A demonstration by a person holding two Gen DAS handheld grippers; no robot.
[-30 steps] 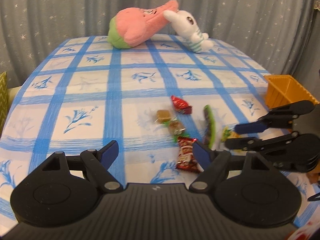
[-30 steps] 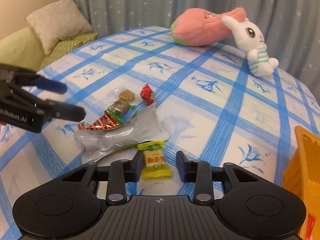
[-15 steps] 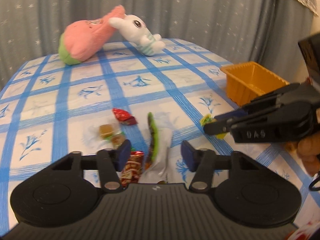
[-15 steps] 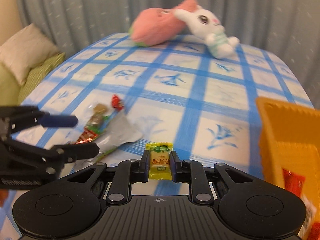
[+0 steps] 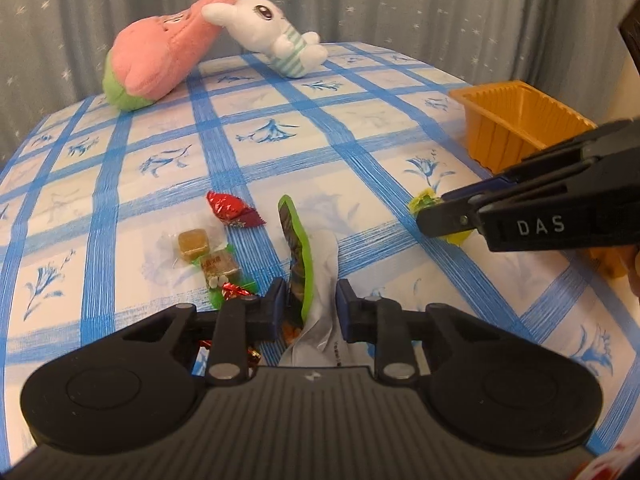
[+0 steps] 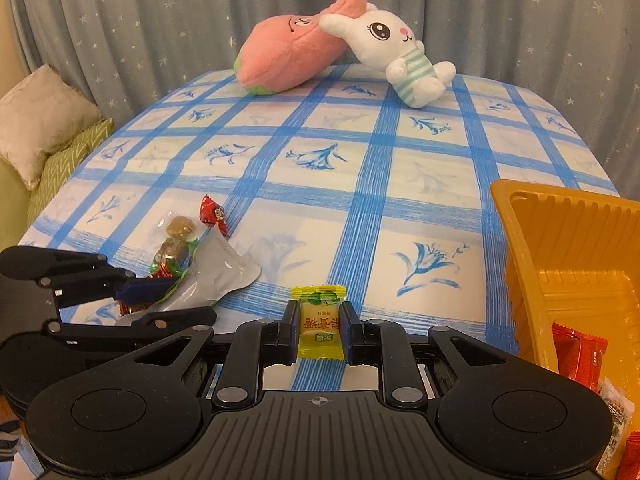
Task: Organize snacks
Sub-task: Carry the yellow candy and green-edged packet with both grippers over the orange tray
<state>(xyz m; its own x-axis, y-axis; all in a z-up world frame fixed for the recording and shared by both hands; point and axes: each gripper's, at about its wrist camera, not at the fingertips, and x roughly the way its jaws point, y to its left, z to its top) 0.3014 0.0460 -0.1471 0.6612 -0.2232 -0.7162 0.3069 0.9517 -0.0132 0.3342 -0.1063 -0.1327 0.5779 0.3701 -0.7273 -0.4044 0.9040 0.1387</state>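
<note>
My left gripper [image 5: 310,310] is shut on a silver pouch with a green edge [image 5: 306,276], held on its edge just above the tablecloth; the pouch also shows in the right wrist view [image 6: 218,276]. My right gripper [image 6: 319,330] is shut on a yellow wrapped candy [image 6: 319,322], lifted off the cloth; from the left wrist view the candy [image 5: 426,202] peeks past the right gripper's fingertips [image 5: 444,216]. A red candy [image 5: 230,208], a brown candy [image 5: 192,242] and another wrapped one [image 5: 218,266] lie left of the pouch. An orange tray [image 6: 568,264] stands at the right.
A pink plush [image 5: 160,46] and a white rabbit plush [image 5: 276,34] lie at the table's far edge. The orange tray holds red packets [image 6: 580,354] near its front. A cushion [image 6: 40,120] sits on a green sofa left of the table. Grey curtains hang behind.
My left gripper has closed on the silver pouch and tipped it up on edge. My right gripper has closed on the yellow candy and lifted it, turning toward the orange tray.
</note>
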